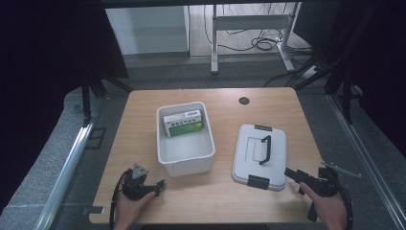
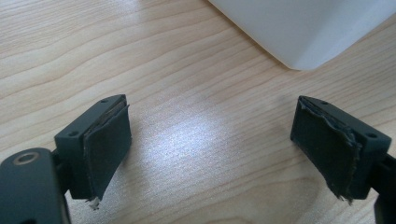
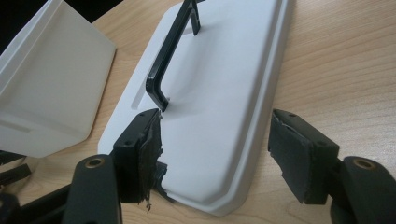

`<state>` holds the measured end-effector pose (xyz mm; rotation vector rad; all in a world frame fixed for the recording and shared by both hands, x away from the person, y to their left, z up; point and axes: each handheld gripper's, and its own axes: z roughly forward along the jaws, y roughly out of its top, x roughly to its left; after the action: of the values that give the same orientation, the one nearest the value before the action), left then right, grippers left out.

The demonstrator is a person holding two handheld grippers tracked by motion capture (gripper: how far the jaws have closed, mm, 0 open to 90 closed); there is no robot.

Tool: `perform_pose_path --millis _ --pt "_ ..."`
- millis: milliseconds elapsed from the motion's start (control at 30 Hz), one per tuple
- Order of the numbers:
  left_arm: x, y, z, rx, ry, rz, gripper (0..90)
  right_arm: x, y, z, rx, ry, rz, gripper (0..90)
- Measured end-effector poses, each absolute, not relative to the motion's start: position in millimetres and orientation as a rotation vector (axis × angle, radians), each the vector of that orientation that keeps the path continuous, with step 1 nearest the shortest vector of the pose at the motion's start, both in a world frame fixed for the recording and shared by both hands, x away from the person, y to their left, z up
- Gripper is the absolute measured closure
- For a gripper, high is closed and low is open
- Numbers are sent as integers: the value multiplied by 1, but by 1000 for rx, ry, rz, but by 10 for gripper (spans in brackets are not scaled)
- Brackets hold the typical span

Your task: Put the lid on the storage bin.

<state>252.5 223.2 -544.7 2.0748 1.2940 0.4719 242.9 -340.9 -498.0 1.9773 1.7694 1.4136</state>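
**Q.** What does the scene show, from the largest element down?

**A.** A light wooden table (image 1: pixel 206 201) carries an open white plastic bin (image 1: pixel 185 139) at centre. Leaning inside it, against the far wall, is a green-and-white cardboard box (image 1: pixel 183 123). Well apart, to the bin's right, lies the flat white plastic lid (image 1: pixel 259 155) with its black carrying handle (image 1: pixel 265 149) and black end clips, resting on the table.

**Q.** How far along is the work, and how do the claws stand?

**A.** Judged from the layout, the box is already in the bin, while the bin is not yet covered; fitting the lid appears to be what is left. The right gripper (image 1: pixel 290 174) sits at the lid's near right corner, jaws spread wide; in the right gripper view they straddle the lid's near end without pressing on it. The left gripper (image 1: pixel 158 187) rests near the bin's front left corner, jaws likewise apart over bare table, holding nothing.
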Motion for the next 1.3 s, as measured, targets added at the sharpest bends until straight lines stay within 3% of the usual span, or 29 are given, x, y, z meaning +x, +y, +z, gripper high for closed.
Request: perform_pose_path --millis 567,1300 --pt "252 223 -545 2072 1298 473 124 248 -336 -491 1966 1795 1431 345" --pt "250 224 -545 2069 1308 478 124 270 -321 -446 1925 1877 1419 348"
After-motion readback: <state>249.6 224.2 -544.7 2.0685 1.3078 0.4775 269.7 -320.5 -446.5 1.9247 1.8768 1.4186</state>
